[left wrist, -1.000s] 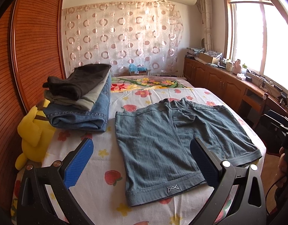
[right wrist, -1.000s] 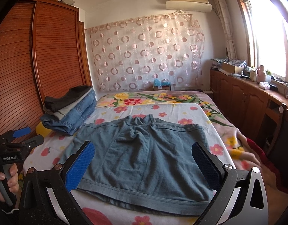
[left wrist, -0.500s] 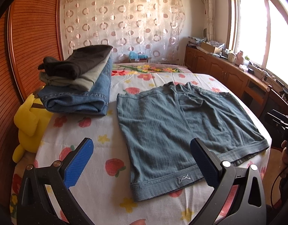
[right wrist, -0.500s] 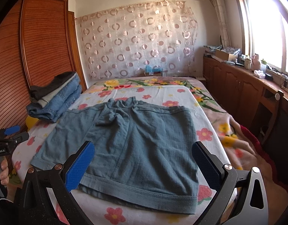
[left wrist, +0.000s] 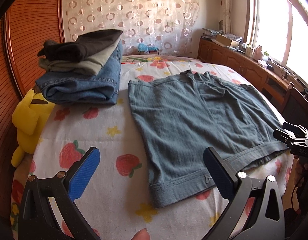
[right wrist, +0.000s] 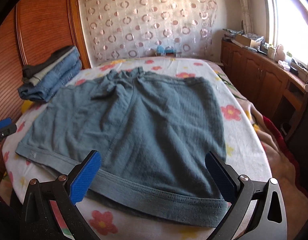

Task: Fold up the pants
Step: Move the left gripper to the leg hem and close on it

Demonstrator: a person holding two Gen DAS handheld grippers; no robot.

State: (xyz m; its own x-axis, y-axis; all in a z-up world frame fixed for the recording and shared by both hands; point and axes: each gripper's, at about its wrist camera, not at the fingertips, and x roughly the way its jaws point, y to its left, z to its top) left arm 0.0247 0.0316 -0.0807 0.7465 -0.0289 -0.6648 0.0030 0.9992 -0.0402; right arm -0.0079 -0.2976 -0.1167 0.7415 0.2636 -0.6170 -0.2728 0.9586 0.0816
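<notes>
- You have 1 pair of grey-blue shorts [left wrist: 196, 128] spread flat on the flowered bedsheet [left wrist: 106, 124], waistband toward the far curtain, the 2 leg hems along the near edge of the bed; a small logo sits on the hem of the leg on your left.
- Your left gripper [left wrist: 152, 172] hovers above that near-left hem corner; its 2 blue pads [left wrist: 85, 176] stand wide apart and hold nothing.
- Your right gripper [right wrist: 153, 177] hangs over the hem of the leg on your right; its jaws are spread equally wide, empty, the hem lying between and below them.
- 1 stack of 3 folded garments [left wrist: 82, 74] sits beside the shorts on the left: blue jeans at the bottom, 1 pale grey piece, 1 dark piece on top.
- 1 yellow plush toy [left wrist: 28, 120] lies wedged between the stack and the wooden wardrobe [left wrist: 23, 40].
</notes>
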